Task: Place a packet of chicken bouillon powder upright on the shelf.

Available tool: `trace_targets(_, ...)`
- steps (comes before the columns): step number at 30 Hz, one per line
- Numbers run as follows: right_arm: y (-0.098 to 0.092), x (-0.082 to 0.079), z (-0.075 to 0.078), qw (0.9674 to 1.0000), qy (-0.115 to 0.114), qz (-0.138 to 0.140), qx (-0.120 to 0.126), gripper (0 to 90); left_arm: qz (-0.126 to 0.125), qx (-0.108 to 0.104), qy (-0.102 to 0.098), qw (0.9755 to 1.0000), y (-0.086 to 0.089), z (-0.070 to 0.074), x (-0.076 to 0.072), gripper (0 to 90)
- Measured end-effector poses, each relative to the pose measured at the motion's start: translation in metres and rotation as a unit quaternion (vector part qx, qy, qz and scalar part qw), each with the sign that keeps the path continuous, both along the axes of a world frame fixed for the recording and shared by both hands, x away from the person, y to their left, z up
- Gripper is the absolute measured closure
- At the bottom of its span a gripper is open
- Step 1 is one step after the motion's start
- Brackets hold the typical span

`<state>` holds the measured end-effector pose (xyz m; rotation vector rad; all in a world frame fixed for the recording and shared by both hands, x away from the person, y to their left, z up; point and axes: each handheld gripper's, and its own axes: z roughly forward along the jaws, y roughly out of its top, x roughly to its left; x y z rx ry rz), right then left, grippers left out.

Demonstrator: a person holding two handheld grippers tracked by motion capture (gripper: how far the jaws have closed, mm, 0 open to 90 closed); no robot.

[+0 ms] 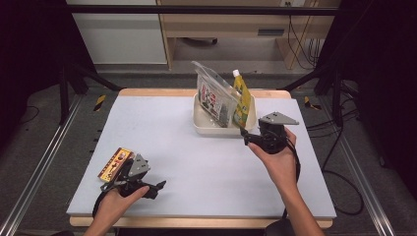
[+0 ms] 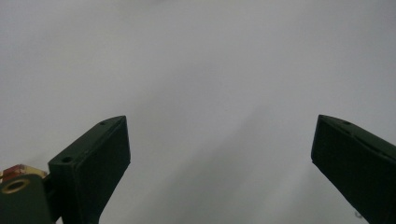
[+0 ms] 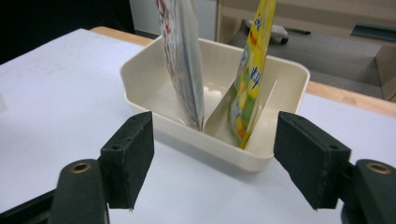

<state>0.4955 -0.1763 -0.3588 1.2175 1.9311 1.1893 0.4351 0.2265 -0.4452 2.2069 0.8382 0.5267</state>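
My left claw (image 1: 156,188): low over the near left part of the counter, jaws spread wide with nothing between them; in the left gripper view only bare grey surface lies between the jaws
My left hand (image 1: 119,199): wrapped round that claw's handle, forearm coming in from the near edge
Flat packet (image 1: 115,163): yellow and red printed packet lying flat on the counter just behind my left claw, near the left edge
My right claw (image 3: 212,156): jaws well apart and holding nothing, pointed at the cream bin from just in front of its near wall
My right hand (image 1: 276,158): gripping that claw's body at the right centre of the counter
Cream bin (image 3: 140,77): a shallow rectangular plastic bin at the far centre of the counter, split by a divider into two compartments
Clear pouch (image 3: 183,56): printed see-through bag standing upright in the left compartment, leaning against the divider
Yellow spouted pouch (image 3: 250,70): standing tilted in the right compartment, its white cap at the top in the high view
Counter (image 1: 206,162): pale grey top with a wooden edge
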Motion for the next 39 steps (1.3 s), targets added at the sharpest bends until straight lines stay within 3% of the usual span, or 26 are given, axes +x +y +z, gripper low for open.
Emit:
trace_targets(8,0.004,-0.004,-0.023,0.9997,0.023,0.003,-0.003,25.4,0.01,0.0,-0.004,0.9999,0.005,0.003,0.001,4.7)
trace_targets(16,0.009,-0.006,-0.049,0.9981,0.058,0.01,-0.018,19.5,0.024,0.017,-0.004,0.9996,0.01,0.006,0.002,5.2)
trace_targets(22,0.014,-0.009,-0.064,0.995,0.084,0.021,-0.05,18.9,0.05,0.035,0.0,0.9982,0.02,0.013,0.005,6.2)
trace_targets(27,0.017,-0.013,-0.073,0.9927,0.101,0.034,-0.057,19.0,0.08,0.043,0.008,0.9958,0.038,0.024,0.009,7.0)
trace_targets(31,0.019,-0.017,-0.077,0.9914,0.107,0.04,-0.064,18.9,0.115,0.044,0.031,0.9919,0.056,0.031,0.013,7.2)
trace_targets(34,0.019,-0.018,-0.076,0.9919,0.104,0.041,-0.06,18.9,0.134,0.047,0.067,0.9876,0.068,0.032,0.021,7.9)
trace_targets(39,0.017,-0.02,-0.074,0.9921,0.095,0.042,-0.07,19.0,0.155,0.076,0.129,0.9765,0.083,0.029,0.035,8.0)
